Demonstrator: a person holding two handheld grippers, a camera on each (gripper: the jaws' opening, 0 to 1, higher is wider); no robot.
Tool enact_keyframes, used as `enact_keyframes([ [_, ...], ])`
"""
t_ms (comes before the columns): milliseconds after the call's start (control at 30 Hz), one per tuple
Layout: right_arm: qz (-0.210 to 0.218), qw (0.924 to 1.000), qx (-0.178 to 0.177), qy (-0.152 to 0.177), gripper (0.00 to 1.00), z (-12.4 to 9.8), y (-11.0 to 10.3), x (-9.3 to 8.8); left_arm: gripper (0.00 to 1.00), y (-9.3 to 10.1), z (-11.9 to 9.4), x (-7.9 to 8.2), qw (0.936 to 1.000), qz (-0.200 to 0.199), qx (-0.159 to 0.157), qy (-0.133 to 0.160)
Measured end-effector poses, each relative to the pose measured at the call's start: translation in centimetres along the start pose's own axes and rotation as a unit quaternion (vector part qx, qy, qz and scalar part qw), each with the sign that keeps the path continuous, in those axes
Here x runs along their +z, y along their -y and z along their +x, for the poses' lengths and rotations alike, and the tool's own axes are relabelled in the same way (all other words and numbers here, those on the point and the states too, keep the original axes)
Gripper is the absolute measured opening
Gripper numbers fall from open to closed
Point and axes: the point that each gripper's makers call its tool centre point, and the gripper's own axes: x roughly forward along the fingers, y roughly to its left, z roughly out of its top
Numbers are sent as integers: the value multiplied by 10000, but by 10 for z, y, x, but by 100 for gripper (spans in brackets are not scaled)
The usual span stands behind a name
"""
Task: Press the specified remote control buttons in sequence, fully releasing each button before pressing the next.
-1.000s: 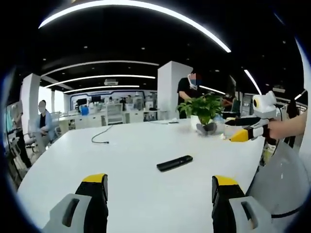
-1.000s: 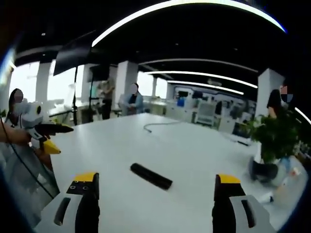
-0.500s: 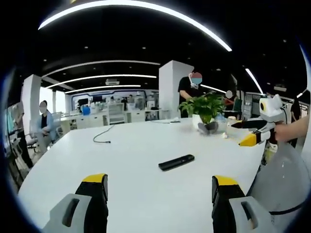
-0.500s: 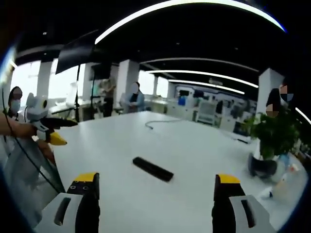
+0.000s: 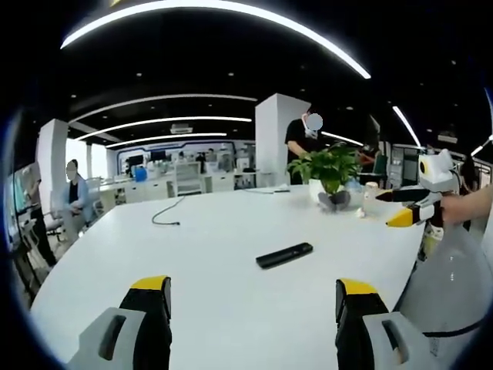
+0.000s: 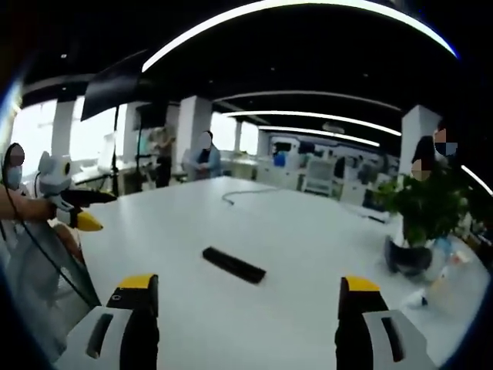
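The pressing looks not yet begun: one slim black rectangular remote control (image 5: 284, 255) lies flat near the middle of the left gripper view, on the broad white oval table (image 5: 192, 254), well apart from both tools, so by my judgement every button press is left to do. The left gripper (image 5: 254, 308), at the bottom of its own frame, stands released with jaws wide apart and nothing between them, and the right gripper (image 6: 245, 307) likewise gapes idle below the remote. I count one remote, two grippers, one green potted plant (image 5: 330, 173) at upper right and one dark loose cable (image 5: 166, 212) at upper left.
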Motion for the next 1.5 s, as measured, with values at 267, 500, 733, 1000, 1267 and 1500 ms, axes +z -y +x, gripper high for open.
enact_keyframes([
  [267,123,9999,-39,42,94,-4,2,-4,91,0,0,0,10000,-8,13,3],
  [500,55,10000,36,20,93,-3,-3,-5,91,-2,-1,-2,10000,-18,78,-36],
  [733,163,9999,12,44,91,-5,0,-6,91,-3,-1,-2,9999,4,95,-40],
  [1000,333,9994,-131,38,90,-8,8,-9,93,-4,-2,4,9995,220,198,79],
  [1267,386,9991,-173,-8,90,-9,10,-11,95,-16,-7,12,9979,268,502,313],
  [1500,403,9990,-197,-9,89,-9,12,-12,90,-14,-6,7,9991,-95,359,212],
])
